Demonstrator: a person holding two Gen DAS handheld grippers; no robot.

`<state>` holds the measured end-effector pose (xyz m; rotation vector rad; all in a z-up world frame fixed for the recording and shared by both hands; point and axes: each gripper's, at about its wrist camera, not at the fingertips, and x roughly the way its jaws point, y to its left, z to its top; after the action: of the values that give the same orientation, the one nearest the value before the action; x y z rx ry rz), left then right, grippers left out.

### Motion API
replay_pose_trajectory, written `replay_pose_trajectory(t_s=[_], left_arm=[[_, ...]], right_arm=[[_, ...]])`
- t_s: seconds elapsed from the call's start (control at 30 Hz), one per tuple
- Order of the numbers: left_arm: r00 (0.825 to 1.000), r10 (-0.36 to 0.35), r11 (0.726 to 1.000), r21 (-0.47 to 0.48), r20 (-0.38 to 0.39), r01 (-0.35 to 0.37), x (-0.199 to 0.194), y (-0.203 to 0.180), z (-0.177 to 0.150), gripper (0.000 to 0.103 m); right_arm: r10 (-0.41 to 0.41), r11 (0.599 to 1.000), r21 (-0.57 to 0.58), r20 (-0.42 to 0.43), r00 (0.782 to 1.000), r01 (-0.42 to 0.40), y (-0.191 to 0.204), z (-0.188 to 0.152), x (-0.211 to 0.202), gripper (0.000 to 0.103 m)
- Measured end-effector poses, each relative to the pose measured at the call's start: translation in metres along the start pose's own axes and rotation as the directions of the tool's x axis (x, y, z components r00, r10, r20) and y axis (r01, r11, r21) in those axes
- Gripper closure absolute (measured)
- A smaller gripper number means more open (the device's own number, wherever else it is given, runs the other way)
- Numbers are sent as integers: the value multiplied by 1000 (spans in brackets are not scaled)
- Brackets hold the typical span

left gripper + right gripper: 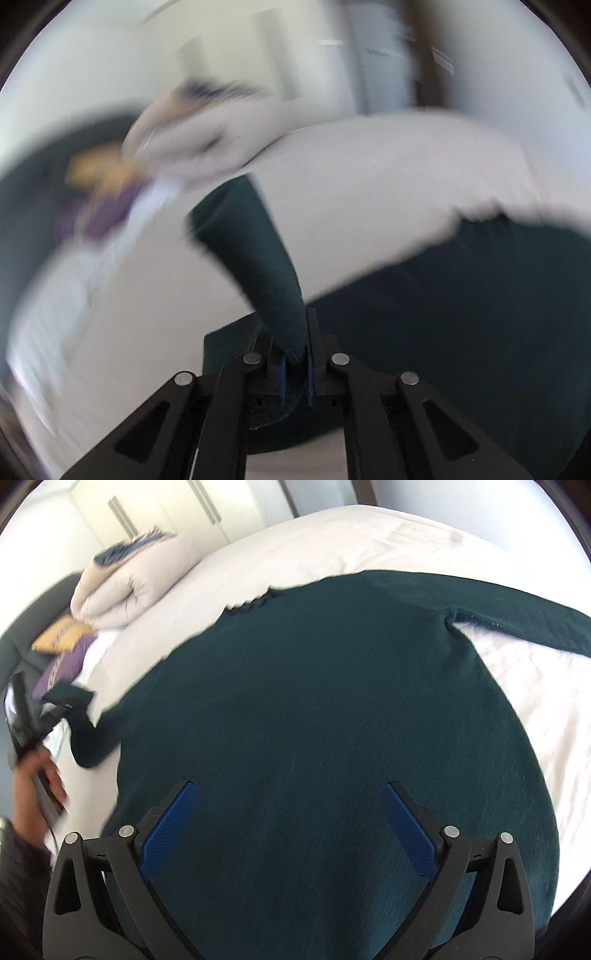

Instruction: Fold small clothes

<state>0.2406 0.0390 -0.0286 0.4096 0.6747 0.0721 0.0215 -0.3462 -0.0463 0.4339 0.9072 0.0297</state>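
**Left jaws clamped on a sleeve, right jaws spread over the sweater**

The jaws of the left gripper (295, 363) are closed tight on the cuff end of the sleeve (255, 258), which rises from between the blue pads and stretches away above the bed (369, 177). The right gripper (288, 830) has its jaws wide apart and empty, hanging over the lower body of the dark green sweater (314, 701). The sweater lies flat and spread on the white bed; its other sleeve (517, 613) reaches out to the right. In the right wrist view, a hand (33, 775) holds the left gripper at the far left. A folded duvet (125, 587) and an orange and purple bundle (62, 646) sit near the head of the bed.
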Motion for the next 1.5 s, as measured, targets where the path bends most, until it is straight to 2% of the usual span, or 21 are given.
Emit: replay_pose_trajectory(t_s=[0.03,0.13,0.2,0.23,0.3,0.37,0.43,0.47,0.5,0.57,0.63,0.8,0.87,0.93,0.97,1.03,1.07,1.13,1.2,1.37,1.5], left_arm=[[999,23,989,147,23,-26,-3,-44,-5,96],[997,49,931,359,52,-64,-4,-113,-31,96],[995,79,910,404,55,-95,1,-126,-42,96],[995,87,908,408,49,-99,4,-126,-45,96],[994,99,908,406,40,-107,7,-121,-49,95],[994,97,910,402,45,-107,9,-115,-50,92],[994,91,909,404,53,-105,12,-113,-50,92],[994,91,911,399,57,-106,11,-112,-53,92],[995,87,915,392,55,-102,8,-113,-57,92],[995,76,927,365,58,-92,5,-111,-59,92],[996,63,938,338,59,-80,4,-105,-58,92],[997,42,954,295,69,-61,2,-100,-58,92],[997,37,956,286,71,-55,2,-98,-58,92],[997,36,958,280,73,-55,2,-98,-58,92],[997,36,959,277,73,-55,1,-97,-58,92],[997,40,962,268,73,-58,1,-95,-57,74],[996,49,963,261,72,-66,1,-94,-57,66],[996,57,968,238,75,-73,-3,-90,-56,37],[996,45,975,214,77,-60,-14,-84,-52,28],[990,72,960,261,121,-101,-49,-98,-42,23],[994,16,948,313,108,-50,-67,-122,-34,19]], right_arm=[[12,1000,18,6,1000,-12,-5,8,3,2],[91,993,75,-27,996,-88,-20,39,21,3],[158,983,107,-68,985,-150,-27,60,38,3],[239,966,130,-116,964,-224,-27,81,60,3],[269,958,143,-133,954,-250,-27,88,68,3],[349,931,182,-184,919,-317,-20,104,96,5],[446,885,260,-244,861,-385,-11,119,134,14],[555,820,353,-302,775,-449,4,127,176,16],[555,820,353,-302,775,-449,4,127,176,25],[592,795,394,-340,731,-460,23,131,204,30],[638,765,407,-383,668,-498,50,131,228,34],[664,743,462,-423,616,-484,84,133,277,38],[671,734,488,-414,615,-472,90,132,291,47],[661,743,481,-417,624,-466,98,132,308,71],[649,755,467,-424,632,-461,101,133,313,76],[616,784,424,-442,652,-454,109,133,324,92],[603,796,401,-448,661,-454,112,135,326,94],[575,817,355,-444,687,-454,115,144,319,96],[552,833,309,-412,725,-459,116,156,309,96],[454,889,214,-304,837,-405,94,203,283,96],[331,941,157,-244,911,-300,67,242,273,96]])
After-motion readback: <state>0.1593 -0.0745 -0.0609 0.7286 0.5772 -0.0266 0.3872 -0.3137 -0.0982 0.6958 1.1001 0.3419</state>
